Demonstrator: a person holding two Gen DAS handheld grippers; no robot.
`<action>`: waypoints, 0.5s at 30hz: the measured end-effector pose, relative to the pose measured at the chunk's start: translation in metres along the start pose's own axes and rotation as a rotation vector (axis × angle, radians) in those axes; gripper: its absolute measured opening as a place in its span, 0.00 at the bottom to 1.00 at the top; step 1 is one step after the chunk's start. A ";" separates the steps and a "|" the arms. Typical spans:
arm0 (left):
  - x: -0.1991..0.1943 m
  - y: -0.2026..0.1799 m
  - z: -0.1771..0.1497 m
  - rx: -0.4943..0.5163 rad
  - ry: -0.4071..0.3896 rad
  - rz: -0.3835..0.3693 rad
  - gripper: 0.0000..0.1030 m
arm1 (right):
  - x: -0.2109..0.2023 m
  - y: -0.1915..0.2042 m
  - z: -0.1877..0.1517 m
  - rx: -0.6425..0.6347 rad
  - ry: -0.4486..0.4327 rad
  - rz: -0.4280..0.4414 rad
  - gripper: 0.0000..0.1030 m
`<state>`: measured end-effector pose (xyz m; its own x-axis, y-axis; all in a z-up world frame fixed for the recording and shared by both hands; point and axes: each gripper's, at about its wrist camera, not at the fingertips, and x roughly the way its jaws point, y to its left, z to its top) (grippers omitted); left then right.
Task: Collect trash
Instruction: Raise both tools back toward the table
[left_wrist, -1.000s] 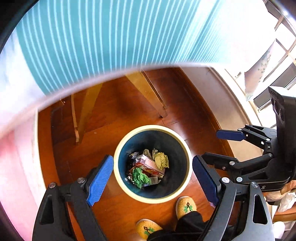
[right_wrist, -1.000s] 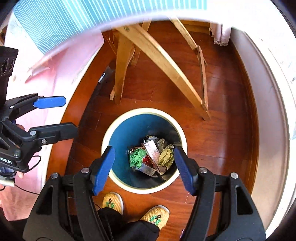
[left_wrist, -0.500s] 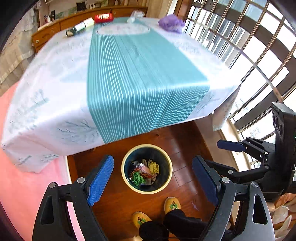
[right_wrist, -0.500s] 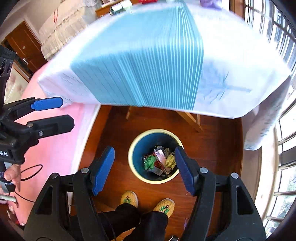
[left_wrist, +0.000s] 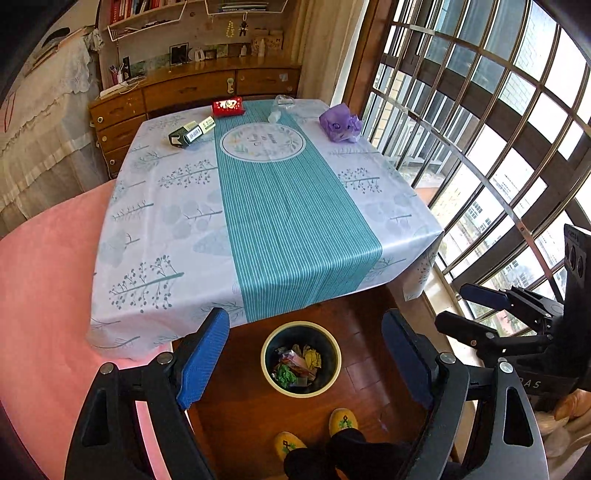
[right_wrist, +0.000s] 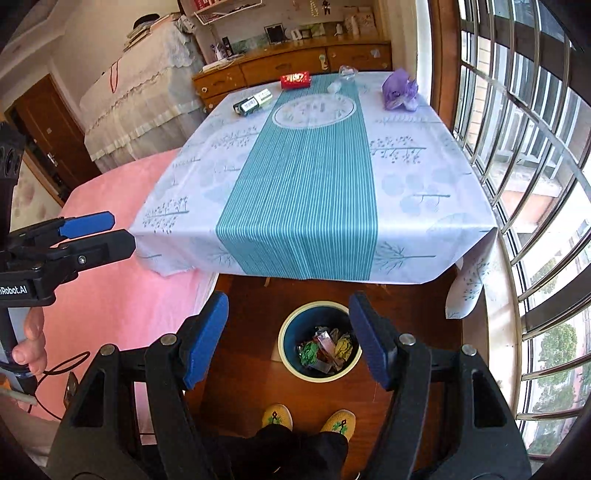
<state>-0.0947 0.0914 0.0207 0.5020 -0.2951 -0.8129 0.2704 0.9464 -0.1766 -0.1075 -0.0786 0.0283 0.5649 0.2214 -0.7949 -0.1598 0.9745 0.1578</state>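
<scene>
Left wrist view: my left gripper (left_wrist: 306, 363) and right gripper (right_wrist: 288, 339) both spread, released, above the trash bin (left_wrist: 301, 359); wrappers along the surface's (left_wrist: 258, 206) far edge.

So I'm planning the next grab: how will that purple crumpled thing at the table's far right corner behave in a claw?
The purple crumpled thing looks like thin, wrinkled bag or wrapper, so it is probably floppy and will squash. It seems light for its bulk and may slide on the smooth tablecloth if nudged. Rolling looks unlikely.
</scene>
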 end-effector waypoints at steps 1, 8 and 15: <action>-0.006 0.001 0.005 0.003 -0.009 -0.004 0.82 | -0.008 0.001 0.006 0.009 -0.017 -0.006 0.63; -0.047 0.005 0.053 0.027 -0.070 -0.027 0.79 | -0.045 0.001 0.050 0.064 -0.095 -0.056 0.64; -0.055 0.015 0.103 0.063 -0.111 -0.022 0.79 | -0.061 0.010 0.096 0.021 -0.181 -0.116 0.64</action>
<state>-0.0337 0.1082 0.1203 0.5825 -0.3318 -0.7420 0.3320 0.9304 -0.1554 -0.0662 -0.0792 0.1347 0.7152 0.1086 -0.6904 -0.0695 0.9940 0.0844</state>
